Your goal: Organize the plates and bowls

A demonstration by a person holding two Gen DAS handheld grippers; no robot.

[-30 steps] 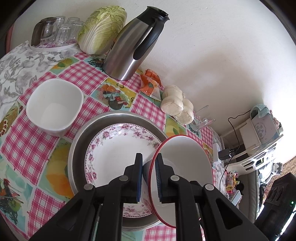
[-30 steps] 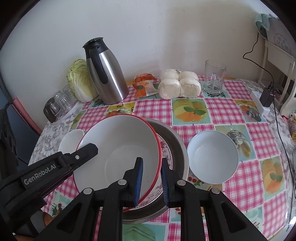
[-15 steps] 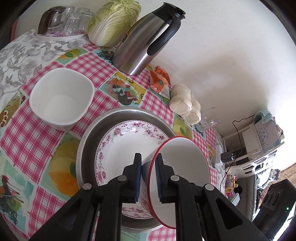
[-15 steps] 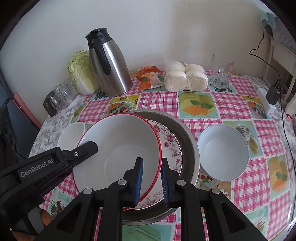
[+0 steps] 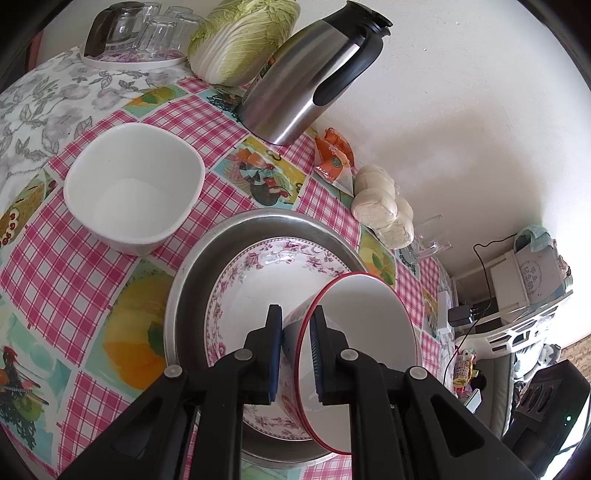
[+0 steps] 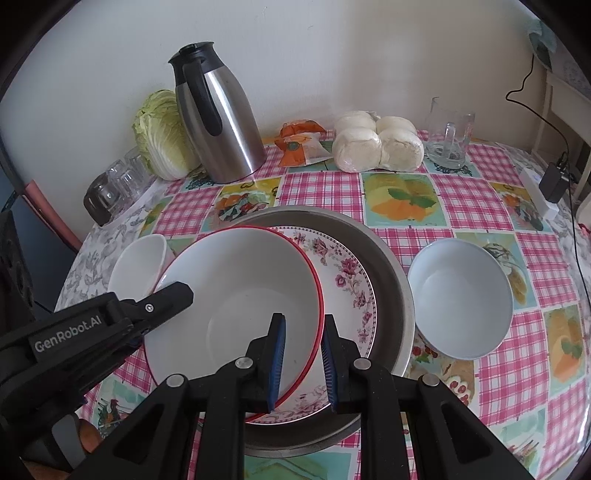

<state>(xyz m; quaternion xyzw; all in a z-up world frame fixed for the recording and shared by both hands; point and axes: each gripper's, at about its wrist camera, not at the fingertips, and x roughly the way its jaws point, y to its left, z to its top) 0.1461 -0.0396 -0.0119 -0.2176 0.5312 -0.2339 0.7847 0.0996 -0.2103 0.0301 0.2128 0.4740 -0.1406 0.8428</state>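
Observation:
A red-rimmed white bowl (image 6: 240, 295) is held over a floral plate (image 6: 343, 284) that lies in a steel pan (image 6: 391, 273). My left gripper (image 5: 297, 330) is shut on the bowl's left rim; the bowl (image 5: 365, 332) looks tilted in its view. My right gripper (image 6: 303, 339) is shut on the bowl's near right rim. The left gripper also shows in the right wrist view (image 6: 162, 299). A square white bowl (image 5: 133, 188) stands left of the pan. A round pale bowl (image 6: 460, 299) stands right of it.
Along the wall stand a steel thermos jug (image 6: 218, 118), a cabbage (image 6: 162, 136), a tray of glasses (image 5: 136, 33), an orange packet (image 6: 299, 144), wrapped buns (image 6: 376, 144) and a glass mug (image 6: 448, 142). A charger and cable (image 6: 554, 181) lie at the right edge.
Both grippers, still holding the red-rimmed bowl, have moved forward and lower over the floral plate. The thermos and the wall items appear nearer.

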